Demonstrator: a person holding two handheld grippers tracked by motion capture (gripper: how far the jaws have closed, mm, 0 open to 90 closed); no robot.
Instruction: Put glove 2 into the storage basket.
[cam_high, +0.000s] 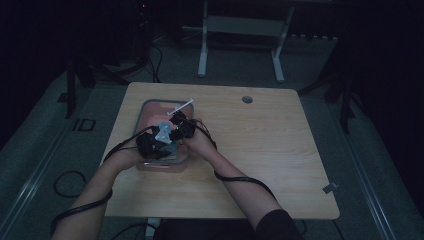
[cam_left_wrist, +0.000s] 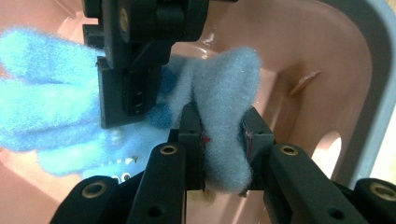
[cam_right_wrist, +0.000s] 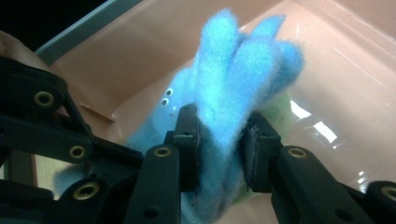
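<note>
Toy: we're looking at a fluffy blue felt creature (cam_right_wrist: 233, 93) with googly eyes, held up inside the pink tub (cam_high: 150, 111), its long lobes fanning toward 12 o'clock in the right gripper view.
Left gripper: our left gripper (cam_left_wrist: 223, 135) pinches a pale blue fold of the creature (cam_left_wrist: 224, 93), both pads pressing in from 9 and 3 o'clock, with the fabric bulging above and below them.
Right gripper: our right gripper (cam_right_wrist: 219, 135) has the creature's blue lobes between its jaws; the near pad touches the felt, but we cannot tell whether the far one presses on it.
Where the hands meet: from the high view, both hands sit over the tub, the left gripper (cam_high: 152, 142) at 7 o'clock of the toy (cam_high: 164, 131) and the right gripper (cam_high: 180, 126) at 2 o'clock, nearly touching.
Tub: pink inside with a grey rim (cam_left_wrist: 373, 93), it has a handle cut-out (cam_left_wrist: 327, 149) at 4 o'clock in the left gripper view.
Table: the light wooden table (cam_high: 260, 150) carries the tub on its left half.
White stick: a thin white stick (cam_high: 181, 107) lies across the tub's far edge, at 1 o'clock of the grippers.
</note>
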